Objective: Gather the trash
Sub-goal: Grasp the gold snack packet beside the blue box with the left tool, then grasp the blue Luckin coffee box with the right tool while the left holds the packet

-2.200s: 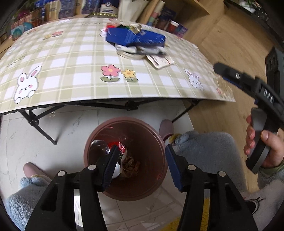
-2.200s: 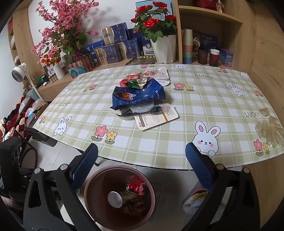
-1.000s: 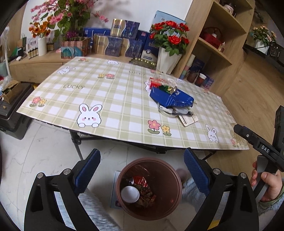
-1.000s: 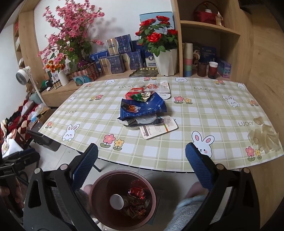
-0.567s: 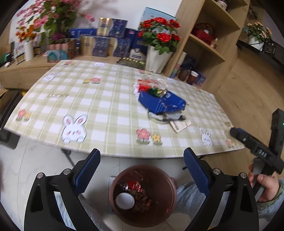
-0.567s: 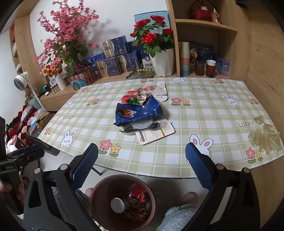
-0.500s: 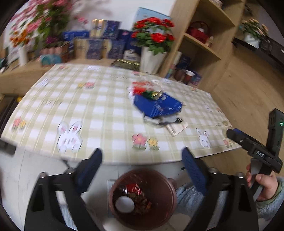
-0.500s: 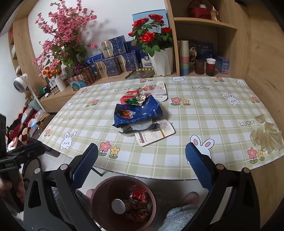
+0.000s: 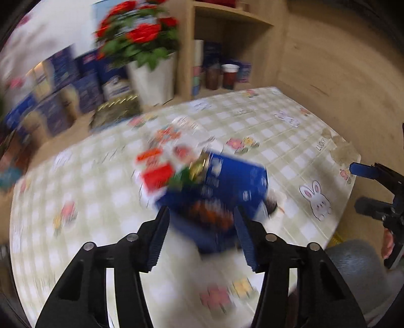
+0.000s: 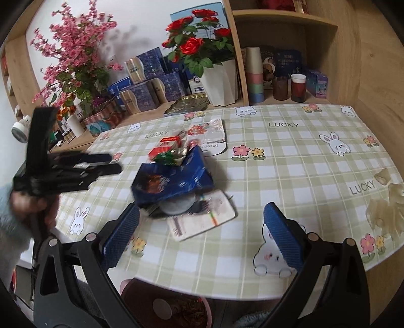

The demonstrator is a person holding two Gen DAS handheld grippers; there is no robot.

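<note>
A lived-in home room, likely a living or dining corner. A folding table wears a green-checked cloth (image 10: 303, 161) printed with rabbits, flowers and "LUCKY". Behind it stand a wooden shelf unit (image 10: 285, 22) with stacked paper cups (image 10: 254, 78), a white pot of red roses (image 10: 222, 83), pink blossom branches (image 10: 73, 50) and blue gift boxes (image 10: 151, 88).

black grippers (image 10: 199, 232), ribbed blue pads (image 10: 121, 237); fuzzy grey sleeve (image 10: 12, 222)
</note>
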